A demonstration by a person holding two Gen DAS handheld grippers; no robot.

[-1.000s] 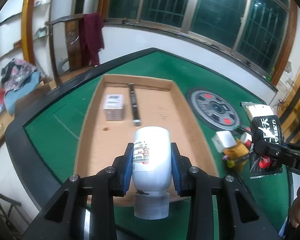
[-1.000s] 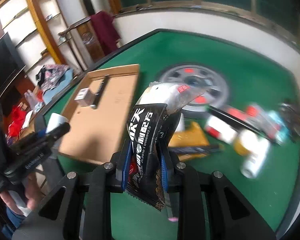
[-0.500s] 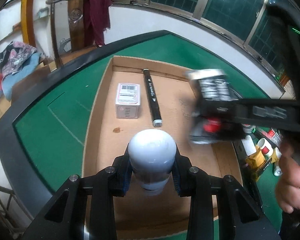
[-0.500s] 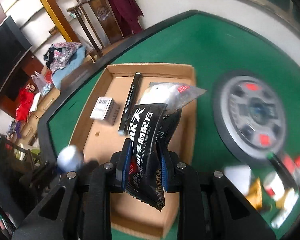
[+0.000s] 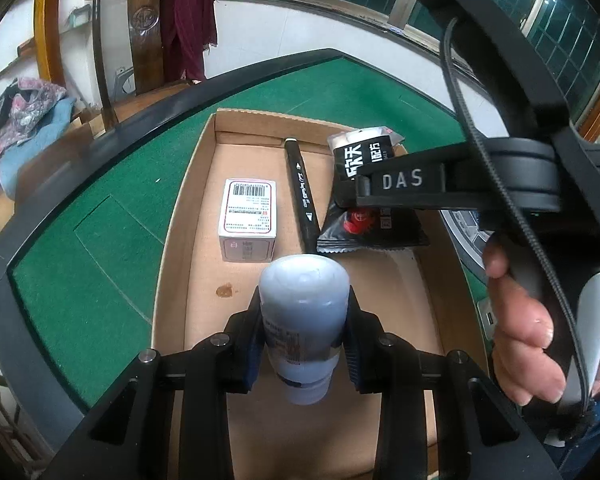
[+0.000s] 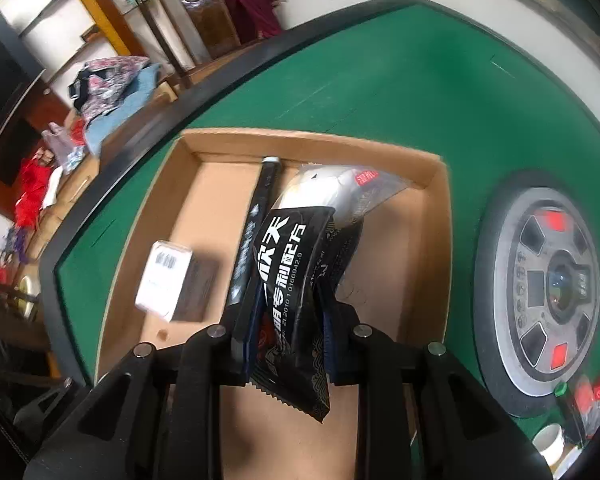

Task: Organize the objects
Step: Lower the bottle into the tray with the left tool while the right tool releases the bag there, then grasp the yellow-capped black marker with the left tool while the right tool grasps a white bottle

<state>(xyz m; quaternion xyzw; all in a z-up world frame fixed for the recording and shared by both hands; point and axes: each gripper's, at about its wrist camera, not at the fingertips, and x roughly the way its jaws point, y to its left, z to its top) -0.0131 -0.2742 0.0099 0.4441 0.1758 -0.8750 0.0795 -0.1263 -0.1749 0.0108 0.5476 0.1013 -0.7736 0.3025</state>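
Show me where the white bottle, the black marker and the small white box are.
white bottle (image 5: 303, 292): left wrist view, on its rounded base facing the camera.
black marker (image 5: 302, 188): left wrist view, on the middle of its barrel.
small white box (image 5: 249, 210): left wrist view, on its labelled top face.

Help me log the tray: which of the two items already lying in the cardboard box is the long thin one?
The black marker, lying lengthwise beside the white barcode carton, which is squat and boxy.
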